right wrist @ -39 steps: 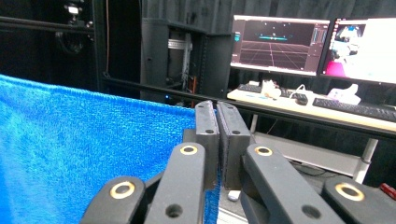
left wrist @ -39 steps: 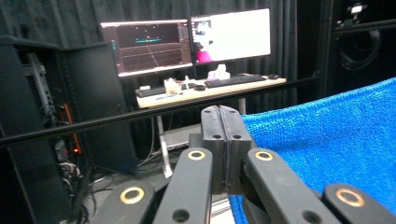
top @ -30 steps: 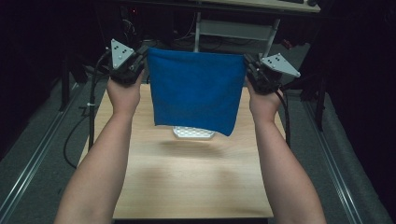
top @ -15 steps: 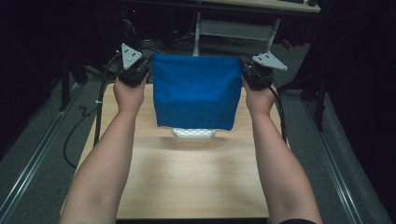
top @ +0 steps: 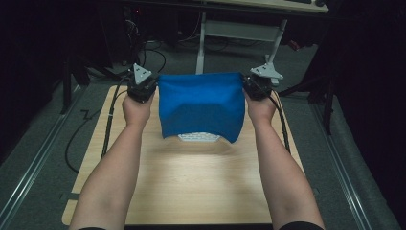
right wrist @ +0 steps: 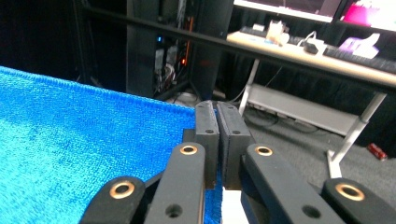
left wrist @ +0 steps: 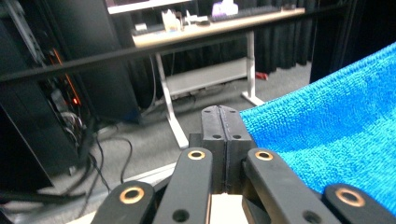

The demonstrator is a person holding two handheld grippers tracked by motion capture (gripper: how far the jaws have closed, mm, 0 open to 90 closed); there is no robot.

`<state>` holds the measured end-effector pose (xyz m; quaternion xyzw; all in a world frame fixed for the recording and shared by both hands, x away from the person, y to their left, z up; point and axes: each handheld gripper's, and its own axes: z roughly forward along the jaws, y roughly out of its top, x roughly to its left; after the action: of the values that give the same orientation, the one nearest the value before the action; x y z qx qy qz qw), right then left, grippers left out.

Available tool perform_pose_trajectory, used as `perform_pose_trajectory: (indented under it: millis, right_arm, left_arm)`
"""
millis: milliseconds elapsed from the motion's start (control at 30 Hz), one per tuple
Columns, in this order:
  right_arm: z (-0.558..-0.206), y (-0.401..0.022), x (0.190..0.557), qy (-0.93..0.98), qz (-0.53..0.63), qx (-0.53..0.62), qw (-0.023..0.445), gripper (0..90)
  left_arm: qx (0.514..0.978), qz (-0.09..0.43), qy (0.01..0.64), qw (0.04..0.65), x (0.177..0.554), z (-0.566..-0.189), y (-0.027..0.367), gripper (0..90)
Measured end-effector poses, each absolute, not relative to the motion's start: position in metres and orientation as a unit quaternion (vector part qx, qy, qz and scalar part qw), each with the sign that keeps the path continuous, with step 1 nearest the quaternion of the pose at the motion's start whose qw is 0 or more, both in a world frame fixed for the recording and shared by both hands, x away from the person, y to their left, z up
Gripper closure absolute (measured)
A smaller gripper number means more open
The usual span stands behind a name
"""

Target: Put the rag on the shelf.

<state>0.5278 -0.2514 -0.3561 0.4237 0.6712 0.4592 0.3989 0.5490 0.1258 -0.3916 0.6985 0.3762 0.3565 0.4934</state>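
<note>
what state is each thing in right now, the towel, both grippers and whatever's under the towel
blue terry towel: held up by its two top corners, spread between the grippers, lower edge hanging near the table
left gripper: shut on a towel corner
right gripper: shut on the other corner
white patterned object: lying on the wooden table, partly hidden by the towel

A dim lab or office: a desk (right wrist: 299,51) with a monitor (right wrist: 299,8) at upper right, equipment racks (left wrist: 60,84) with cables (left wrist: 100,154) at left, black curtains behind
</note>
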Motion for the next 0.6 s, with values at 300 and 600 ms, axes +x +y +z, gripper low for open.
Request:
perform_pose_trajectory:
  millis: [300,600]
  right_arm:
    - [-0.403,-0.258,0.525,0.682,0.455,0.442,0.363,88.6]
    - [-0.444,-0.262,0.519,0.692,0.442,0.463,0.334,88.6]
  left_arm:
    - [0.722,0.328,0.384,0.472,0.542,-0.436,0.122,90.0]
    - [0.739,0.290,0.399,0.459,0.533,-0.474,0.121,90.0]
